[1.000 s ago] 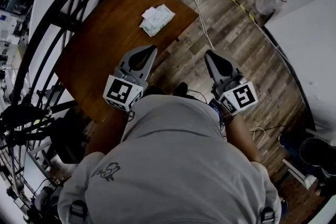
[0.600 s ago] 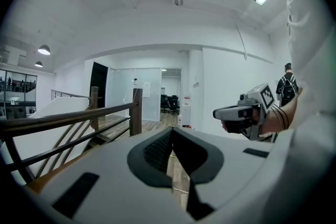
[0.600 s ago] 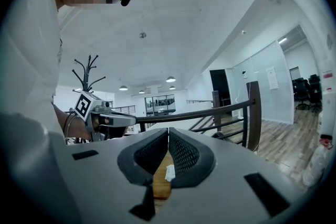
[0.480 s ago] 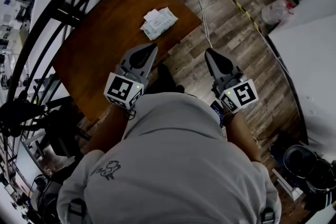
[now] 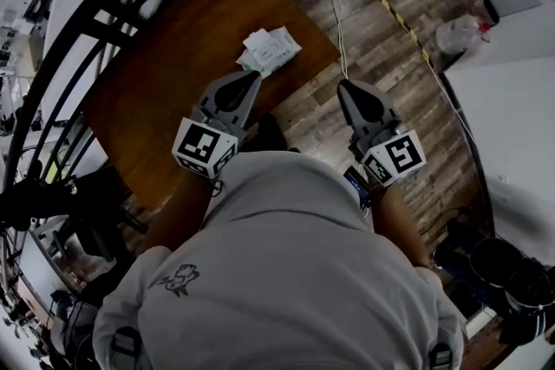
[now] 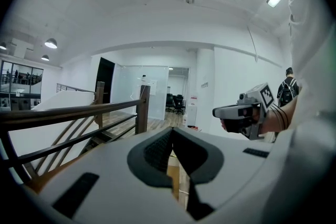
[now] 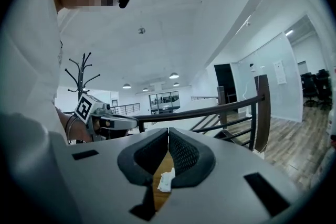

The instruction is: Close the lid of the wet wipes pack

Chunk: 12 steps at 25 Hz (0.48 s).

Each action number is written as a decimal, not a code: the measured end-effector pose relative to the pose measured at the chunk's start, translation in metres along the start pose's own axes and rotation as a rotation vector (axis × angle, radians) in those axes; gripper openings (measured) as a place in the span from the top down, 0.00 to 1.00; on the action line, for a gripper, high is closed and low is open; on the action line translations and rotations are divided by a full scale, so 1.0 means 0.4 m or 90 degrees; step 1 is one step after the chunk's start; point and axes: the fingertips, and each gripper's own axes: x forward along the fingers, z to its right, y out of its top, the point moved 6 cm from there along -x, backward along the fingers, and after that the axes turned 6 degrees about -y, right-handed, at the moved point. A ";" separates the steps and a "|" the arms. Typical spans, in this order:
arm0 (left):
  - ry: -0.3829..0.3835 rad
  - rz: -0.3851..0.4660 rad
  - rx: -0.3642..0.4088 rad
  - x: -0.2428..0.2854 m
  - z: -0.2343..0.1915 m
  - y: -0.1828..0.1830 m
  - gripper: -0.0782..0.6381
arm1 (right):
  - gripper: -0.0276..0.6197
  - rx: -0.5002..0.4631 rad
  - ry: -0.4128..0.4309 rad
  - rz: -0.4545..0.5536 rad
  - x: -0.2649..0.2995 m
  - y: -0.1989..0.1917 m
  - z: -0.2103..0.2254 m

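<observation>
Head view: I hold both the left claw (image 5: 251,75) and right claw (image 5: 345,85) closed and empty, short of the wet wipes pack (image 5: 270,49) near the worktop (image 5: 173,56) corner. A sideways press could, I judge, shove the light pack over the edge.

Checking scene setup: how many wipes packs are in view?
1. The wipes pack lies near the far right corner of the table, just ahead of the left claw. The person hides part of the table, so more could be hidden.
</observation>
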 end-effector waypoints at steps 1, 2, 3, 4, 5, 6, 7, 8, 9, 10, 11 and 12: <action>0.001 -0.003 0.000 0.004 -0.020 -0.004 0.87 | 0.91 -0.003 0.006 -0.003 0.024 0.003 0.001; 0.003 -0.005 0.000 0.007 -0.040 -0.009 0.87 | 0.91 -0.008 0.014 -0.006 0.047 0.006 0.001; 0.005 -0.008 0.000 0.010 -0.061 -0.013 0.87 | 0.91 -0.013 0.021 -0.010 0.070 0.008 0.001; 0.009 -0.009 -0.002 0.013 -0.082 -0.017 0.87 | 0.91 -0.015 0.028 -0.013 0.093 0.009 0.002; 0.013 -0.008 -0.005 0.016 -0.103 -0.019 0.87 | 0.91 -0.015 0.034 -0.017 0.115 0.010 0.005; 0.017 -0.006 -0.010 0.019 -0.123 -0.019 0.87 | 0.91 -0.014 0.038 -0.021 0.138 0.011 0.009; 0.022 -0.003 -0.016 0.019 -0.141 -0.017 0.87 | 0.91 -0.012 0.041 -0.025 0.159 0.014 0.013; 0.027 0.000 -0.021 0.018 -0.156 -0.014 0.87 | 0.91 -0.012 0.045 -0.031 0.178 0.017 0.016; 0.030 0.002 -0.025 0.015 -0.170 -0.012 0.87 | 0.91 -0.012 0.050 -0.036 0.197 0.020 0.017; 0.033 0.002 -0.028 0.012 -0.185 -0.013 0.87 | 0.91 -0.014 0.055 -0.041 0.215 0.022 0.016; 0.036 0.000 -0.031 0.009 -0.200 -0.018 0.87 | 0.91 -0.017 0.060 -0.045 0.234 0.025 0.015; 0.038 -0.003 -0.034 0.007 -0.216 -0.025 0.87 | 0.91 -0.020 0.065 -0.048 0.253 0.025 0.015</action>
